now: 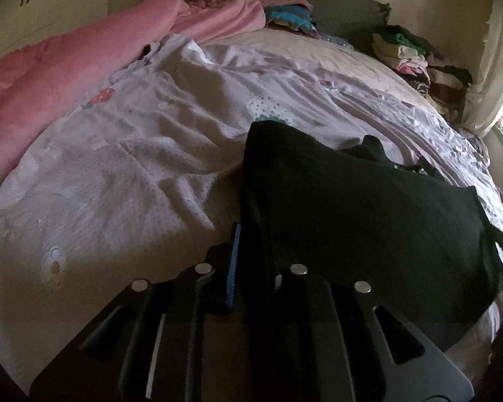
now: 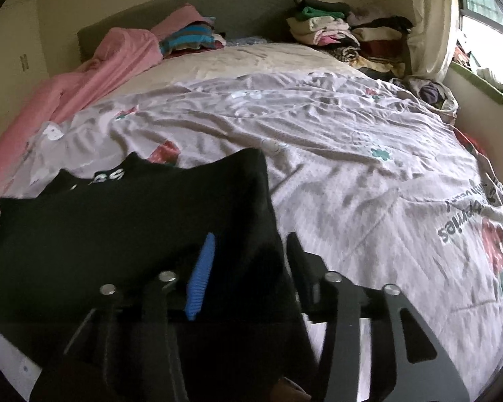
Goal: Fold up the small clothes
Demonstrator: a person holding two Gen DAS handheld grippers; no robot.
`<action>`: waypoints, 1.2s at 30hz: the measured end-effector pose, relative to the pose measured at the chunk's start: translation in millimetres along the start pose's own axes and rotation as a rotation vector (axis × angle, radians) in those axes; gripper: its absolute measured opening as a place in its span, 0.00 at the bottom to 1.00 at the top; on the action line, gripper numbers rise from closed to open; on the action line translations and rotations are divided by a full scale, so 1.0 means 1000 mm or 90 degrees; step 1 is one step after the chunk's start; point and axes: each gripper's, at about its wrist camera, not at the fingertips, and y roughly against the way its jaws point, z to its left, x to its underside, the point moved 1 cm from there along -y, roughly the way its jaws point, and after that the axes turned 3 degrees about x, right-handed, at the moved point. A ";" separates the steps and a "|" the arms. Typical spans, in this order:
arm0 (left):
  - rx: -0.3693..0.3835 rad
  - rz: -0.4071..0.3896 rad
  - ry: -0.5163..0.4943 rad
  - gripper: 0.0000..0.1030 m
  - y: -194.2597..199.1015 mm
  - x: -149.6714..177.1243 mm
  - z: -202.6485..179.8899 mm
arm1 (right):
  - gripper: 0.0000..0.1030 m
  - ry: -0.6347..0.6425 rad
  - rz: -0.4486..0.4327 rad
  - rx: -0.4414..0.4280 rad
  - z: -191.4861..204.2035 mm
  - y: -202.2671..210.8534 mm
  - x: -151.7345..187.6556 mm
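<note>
A small black garment (image 1: 358,207) with white lettering hangs stretched between my two grippers above the bed. My left gripper (image 1: 251,254) is shut on its left edge; the blue pad (image 1: 234,264) of one finger shows beside the cloth. In the right wrist view the same garment (image 2: 124,221) spreads to the left. My right gripper (image 2: 248,268) has the cloth between its fingers and is shut on its right edge, with a blue pad (image 2: 201,274) showing.
The bed has a rumpled white printed sheet (image 2: 352,154). A pink blanket (image 1: 50,83) lies along the left side. Stacks of folded clothes (image 2: 348,33) sit at the headboard on the right, and a striped pile (image 2: 187,40) near the middle. A window (image 2: 489,23) is at right.
</note>
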 end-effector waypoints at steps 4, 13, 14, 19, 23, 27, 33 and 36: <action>0.008 0.004 0.000 0.15 0.006 0.003 -0.005 | 0.50 0.024 0.004 -0.005 0.008 0.012 0.011; 0.033 0.010 0.011 0.36 0.019 0.021 -0.006 | 0.57 0.021 0.007 0.001 -0.001 0.032 0.029; 0.040 0.009 0.020 0.39 0.022 0.025 -0.004 | 0.57 0.013 0.007 0.004 -0.006 0.034 0.029; 0.062 0.009 0.044 0.45 0.030 0.037 0.001 | 0.57 -0.026 0.015 -0.012 -0.028 0.039 0.035; 0.095 0.024 0.064 0.46 0.028 0.046 0.001 | 0.56 -0.033 0.024 -0.039 -0.033 0.038 0.040; 0.105 0.027 0.079 0.45 0.030 0.055 0.000 | 0.46 -0.040 0.037 -0.065 -0.035 0.034 0.044; 0.115 0.020 0.079 0.30 0.037 0.065 -0.005 | 0.09 -0.057 0.030 -0.086 -0.040 0.037 0.047; 0.113 0.016 0.060 0.15 0.041 0.067 -0.010 | 0.07 -0.070 0.018 -0.092 -0.045 0.045 0.046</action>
